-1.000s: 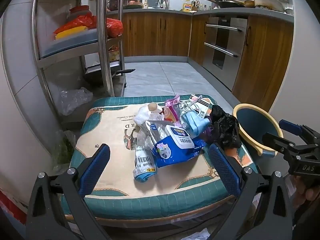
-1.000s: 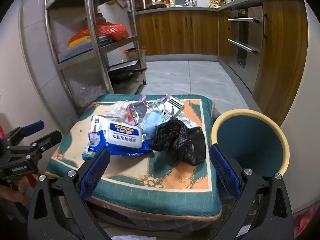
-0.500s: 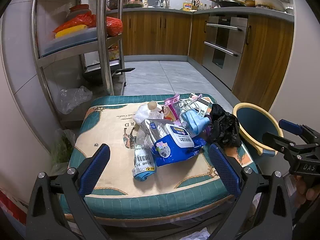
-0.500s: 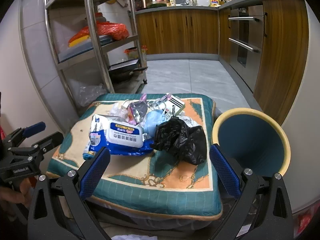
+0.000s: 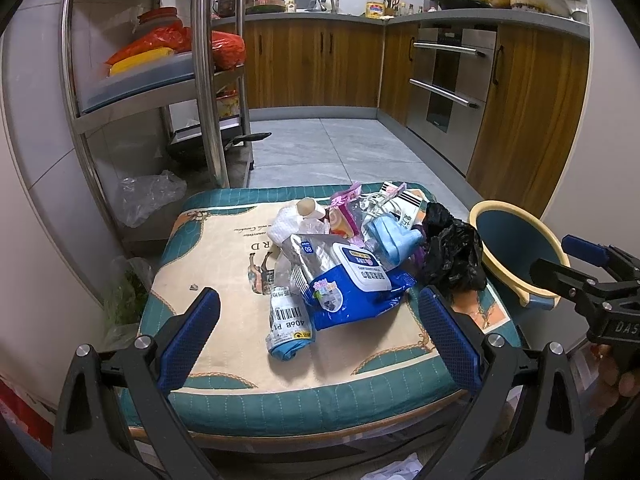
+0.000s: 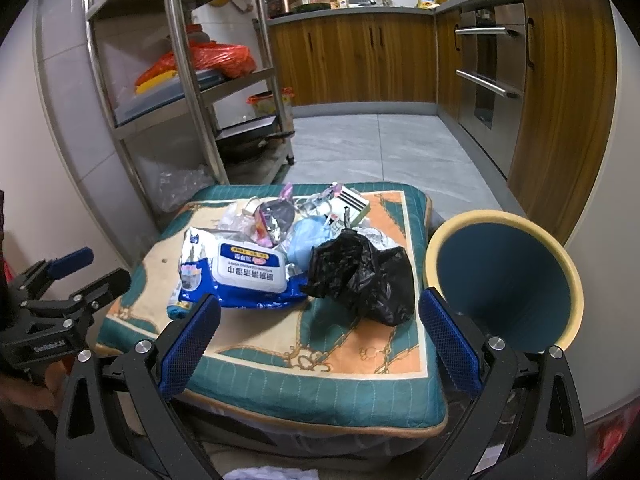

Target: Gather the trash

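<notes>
A heap of trash lies on a teal and cream cushion (image 5: 224, 272) (image 6: 352, 344). In it are a blue wet-wipes pack (image 5: 352, 284) (image 6: 244, 276), a crumpled black plastic bag (image 5: 452, 252) (image 6: 364, 276), a rolled wrapper with a barcode (image 5: 288, 324), a light blue wad (image 5: 394, 240) (image 6: 306, 236) and pink snack wrappers (image 5: 344, 216). A blue bin with a cream rim (image 5: 516, 248) (image 6: 504, 276) stands right of the cushion. My left gripper (image 5: 320, 336) is open at the cushion's near edge, holding nothing. My right gripper (image 6: 320, 336) is open before the black bag and the bin.
A steel shelf rack (image 5: 208, 80) with red bags stands at the left. Wooden cabinets (image 5: 524, 120) and an oven line the back and right. Grey tile floor (image 5: 332, 152) lies beyond the cushion. A clear plastic bag (image 5: 148, 196) sits under the rack.
Both grippers have crept a little closer to the cushion and trash. Both remain open, and nothing has been picked up.
</notes>
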The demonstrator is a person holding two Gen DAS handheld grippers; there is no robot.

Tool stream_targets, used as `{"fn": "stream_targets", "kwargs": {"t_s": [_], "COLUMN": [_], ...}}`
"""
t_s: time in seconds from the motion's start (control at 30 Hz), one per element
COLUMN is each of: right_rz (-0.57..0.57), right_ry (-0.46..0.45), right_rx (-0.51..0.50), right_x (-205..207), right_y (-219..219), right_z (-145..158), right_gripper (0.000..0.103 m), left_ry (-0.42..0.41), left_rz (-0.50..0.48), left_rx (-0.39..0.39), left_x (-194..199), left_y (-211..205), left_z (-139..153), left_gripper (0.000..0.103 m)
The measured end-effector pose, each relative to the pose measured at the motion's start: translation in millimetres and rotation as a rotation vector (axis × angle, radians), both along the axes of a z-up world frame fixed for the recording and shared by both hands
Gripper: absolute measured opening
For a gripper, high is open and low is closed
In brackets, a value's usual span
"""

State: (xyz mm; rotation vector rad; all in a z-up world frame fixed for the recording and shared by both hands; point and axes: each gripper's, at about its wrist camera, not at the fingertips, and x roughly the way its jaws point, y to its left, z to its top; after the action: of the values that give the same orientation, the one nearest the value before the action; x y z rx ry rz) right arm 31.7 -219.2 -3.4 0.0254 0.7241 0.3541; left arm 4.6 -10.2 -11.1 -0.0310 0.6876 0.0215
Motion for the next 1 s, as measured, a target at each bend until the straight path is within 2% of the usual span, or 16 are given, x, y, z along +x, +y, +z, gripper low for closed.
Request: {"fn": "stream_targets", "kwargs": {"t_s": [1.0], "right_rz": [-0.002], "right_ry": [0.025], "right_rx": [0.000], "right_x": [-2.1], "right_y": [2.3], "right_z": [0.3], "right_gripper": [0.099], "left_ry": [0.000], "left_rz": [0.001], "left_rx": [0.012], "left_x": [-0.2], "left_y": [1.9], "left_z": [-3.4], "left_gripper": [0.098]}}
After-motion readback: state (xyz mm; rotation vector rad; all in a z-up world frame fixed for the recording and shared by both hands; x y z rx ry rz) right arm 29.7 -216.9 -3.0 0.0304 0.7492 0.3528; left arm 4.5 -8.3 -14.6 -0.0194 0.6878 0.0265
